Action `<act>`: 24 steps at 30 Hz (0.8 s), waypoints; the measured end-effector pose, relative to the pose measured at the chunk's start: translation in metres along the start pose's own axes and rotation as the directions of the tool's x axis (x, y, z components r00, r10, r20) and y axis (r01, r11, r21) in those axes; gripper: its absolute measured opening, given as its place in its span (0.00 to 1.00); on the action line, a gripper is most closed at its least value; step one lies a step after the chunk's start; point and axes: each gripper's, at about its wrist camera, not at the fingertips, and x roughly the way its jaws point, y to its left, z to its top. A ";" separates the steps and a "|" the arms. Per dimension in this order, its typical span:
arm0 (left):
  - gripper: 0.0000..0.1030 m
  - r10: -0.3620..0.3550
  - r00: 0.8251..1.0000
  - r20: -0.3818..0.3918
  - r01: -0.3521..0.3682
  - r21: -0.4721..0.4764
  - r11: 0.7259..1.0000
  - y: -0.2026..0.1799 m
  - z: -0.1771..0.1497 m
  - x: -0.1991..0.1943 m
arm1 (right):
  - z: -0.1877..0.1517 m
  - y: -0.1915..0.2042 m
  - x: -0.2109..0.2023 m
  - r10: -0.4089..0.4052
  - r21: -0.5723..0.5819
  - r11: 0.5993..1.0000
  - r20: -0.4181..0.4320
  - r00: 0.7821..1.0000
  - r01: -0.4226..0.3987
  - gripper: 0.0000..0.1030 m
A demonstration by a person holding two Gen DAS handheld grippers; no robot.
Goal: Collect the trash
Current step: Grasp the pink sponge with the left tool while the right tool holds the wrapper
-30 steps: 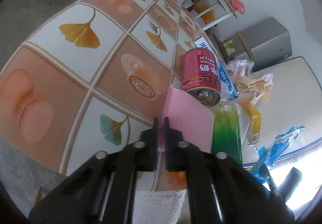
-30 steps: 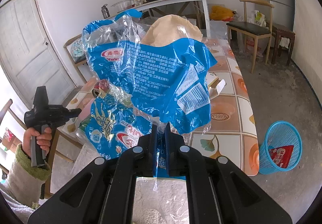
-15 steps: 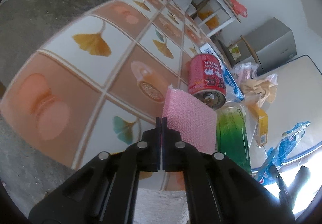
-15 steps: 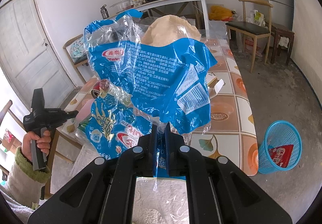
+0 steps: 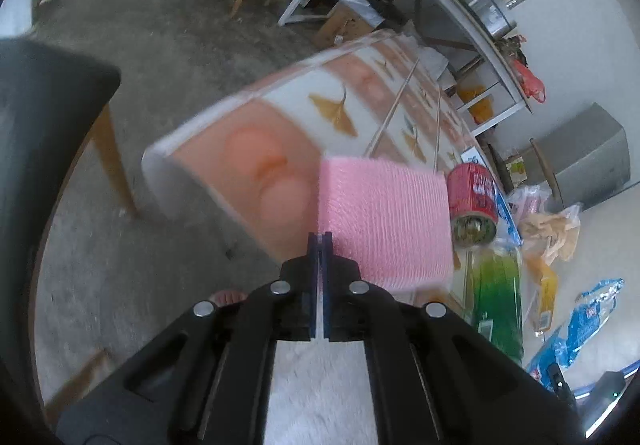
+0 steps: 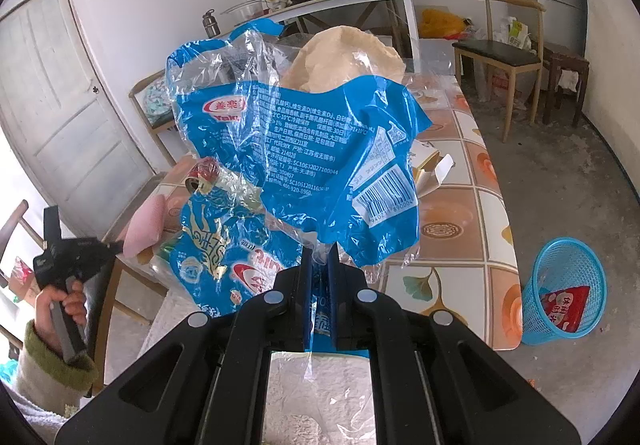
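Left tongs (image 5: pixel 319 237): closed together on the edge of a pink netted foam sheet (image 5: pixel 384 221), which is held up clear of the tiled table (image 5: pixel 256 133) near its corner. To the right on the table lie 1 red drink can (image 5: pixel 472 197) on its side and 1 green plastic bottle (image 5: pixel 500 289).

Right tongs (image 6: pixel 319 257): clamped on a crumpled blue-and-clear plastic food bag (image 6: pixel 312 149), held up above the table. Further right, a blue mesh waste basket (image 6: pixel 568 293) stands on the floor beside the table, with 1 red packet (image 6: pixel 562 305) inside.
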 end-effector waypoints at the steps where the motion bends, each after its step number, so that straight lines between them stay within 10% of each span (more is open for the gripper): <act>1: 0.00 0.008 1.000 0.003 -0.008 0.008 1.000 -0.001 -0.004 -0.003 | 0.000 -0.001 0.000 0.000 0.001 1.000 0.002 1.000 0.000 0.07; 8: 0.02 -0.027 0.998 -0.056 0.034 0.136 0.990 -0.023 -0.029 -0.008 | -0.003 -0.003 -0.002 0.001 0.014 1.000 0.007 1.000 -0.002 0.07; 17: 0.78 -0.038 0.999 0.009 0.031 0.380 0.925 -0.046 -0.019 -0.030 | -0.003 -0.004 0.000 0.010 0.033 0.999 0.007 1.000 -0.010 0.07; 24: 0.84 0.079 0.996 0.028 -0.081 0.543 0.836 -0.071 0.010 0.002 | -0.003 0.002 -0.005 -0.001 0.011 1.000 0.022 1.000 0.001 0.07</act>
